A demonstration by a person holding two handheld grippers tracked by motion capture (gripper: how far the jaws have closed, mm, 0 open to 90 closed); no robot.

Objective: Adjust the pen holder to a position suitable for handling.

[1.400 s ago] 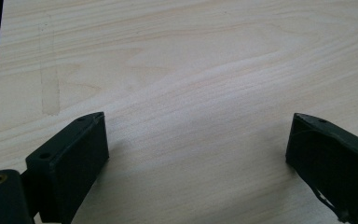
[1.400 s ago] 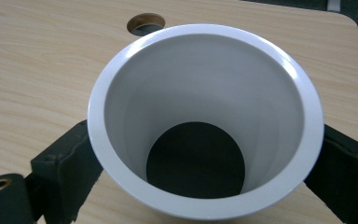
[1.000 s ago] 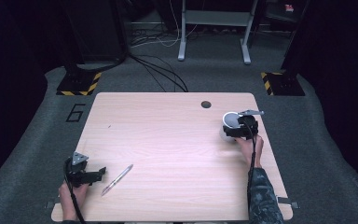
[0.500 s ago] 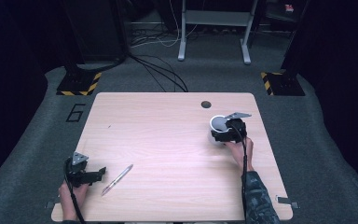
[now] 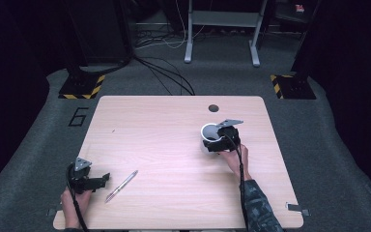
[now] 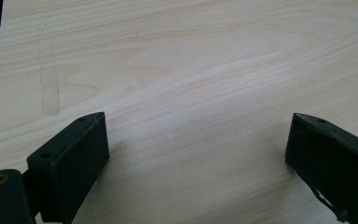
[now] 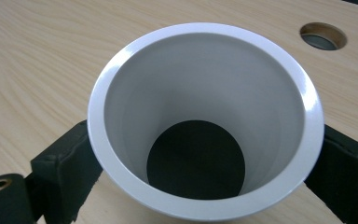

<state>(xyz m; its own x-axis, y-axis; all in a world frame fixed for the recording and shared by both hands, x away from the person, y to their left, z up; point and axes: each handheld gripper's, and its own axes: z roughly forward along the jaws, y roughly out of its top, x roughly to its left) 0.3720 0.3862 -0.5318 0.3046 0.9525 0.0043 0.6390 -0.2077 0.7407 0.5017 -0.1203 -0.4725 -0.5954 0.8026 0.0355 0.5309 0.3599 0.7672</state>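
Note:
A white cup [image 5: 207, 135] with a dark inside bottom stands upright right of the table's middle. My right gripper [image 5: 218, 142] is shut on it, one jaw pressed against each side of the cup [image 7: 205, 121] in the right gripper view. A silver pen [image 5: 121, 185] lies on the wood near the front left. My left gripper [image 5: 98, 181] rests just left of the pen, near the front left corner, and is open. In the left gripper view its gripper [image 6: 196, 154] has only bare wood between the wide-apart jaws.
The light wooden table [image 5: 164, 125] has a round cable hole [image 5: 213, 108] near its far edge, also seen as the hole [image 7: 322, 36] beyond the cup. Grey carpet with a painted "6" [image 5: 78, 116], cables and metal legs lie beyond the table.
My right gripper has carried the white cup leftward and toward the person, from near the right edge toward the middle. The left gripper and pen have stayed put.

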